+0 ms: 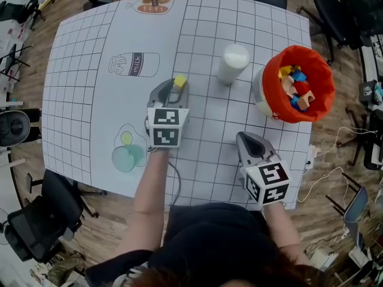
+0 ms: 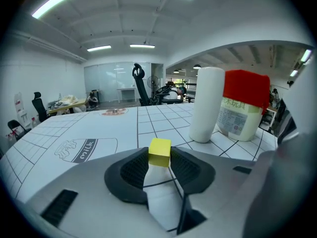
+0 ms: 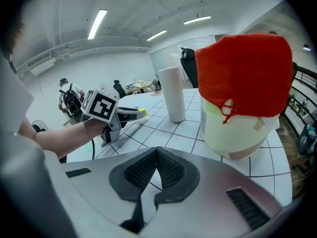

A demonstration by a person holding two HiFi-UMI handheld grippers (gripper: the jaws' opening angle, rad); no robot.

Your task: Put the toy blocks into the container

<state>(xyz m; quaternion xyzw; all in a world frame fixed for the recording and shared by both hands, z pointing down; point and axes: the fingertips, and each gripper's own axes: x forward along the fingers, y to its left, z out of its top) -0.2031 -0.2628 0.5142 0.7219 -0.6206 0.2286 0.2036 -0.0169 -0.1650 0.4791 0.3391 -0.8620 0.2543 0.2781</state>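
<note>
Gridded table [image 1: 84, 100], left claw [image 1: 175, 88] (outstretched) gripping block [image 2: 159, 151]

A white grid sheet covers the counter [image 1: 90, 70], printed with a milk bottle drawing [image 1: 134, 64] and a picture of green circles [image 1: 127, 154] nearer its front edge. A white cylinder [image 1: 233, 61] stands upright on it. Black office chairs [image 1: 36, 220] stand on the wooden floor [image 1: 108, 232], and pale cables [image 1: 326, 178] trail beside the counter.
</note>
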